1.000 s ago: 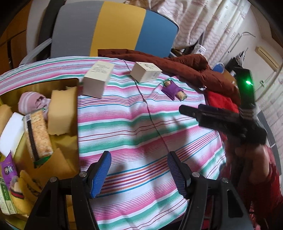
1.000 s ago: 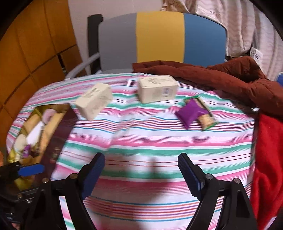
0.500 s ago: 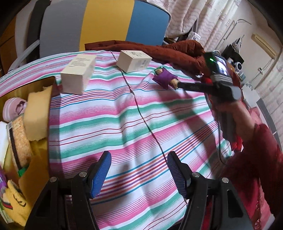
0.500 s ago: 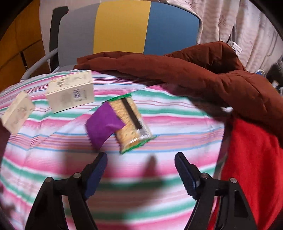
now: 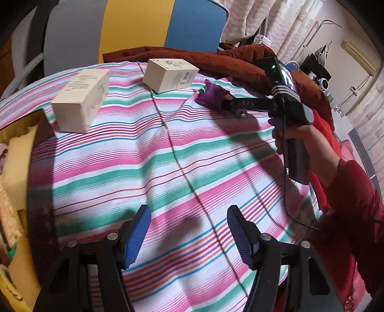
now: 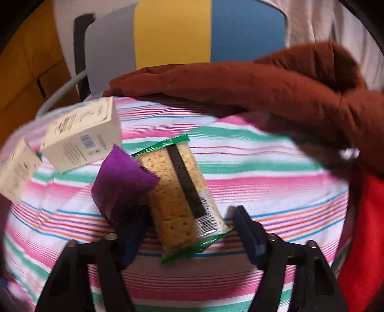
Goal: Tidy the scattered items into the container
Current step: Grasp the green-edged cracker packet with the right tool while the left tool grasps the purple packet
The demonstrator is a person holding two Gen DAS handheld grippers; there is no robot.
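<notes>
I am closing my right claw [image 6: 189, 235] around the cracker packet [image 6: 182, 194], pads not yet pressing, beside the purple sachet [image 6: 122, 184], which risks getting pinched too; my left claw [image 5: 188, 236] is hanging unclenched over open striped cloth [image 5: 168, 168] nearer the container [image 5: 14, 153], 2 cream boxes [image 5: 80, 103] beyond.

I saw a striped cloth [image 5: 148, 153] in pink, green and white covering the bench. A rust-brown jacket [image 6: 252, 81] lay bunched along its far edge, red fabric [image 6: 367, 228] just beside it. Behind stood a chair [image 5: 134, 26] with grey, yellow and blue back panels. Pale patterned curtains [image 5: 271, 21] hung behind it.
</notes>
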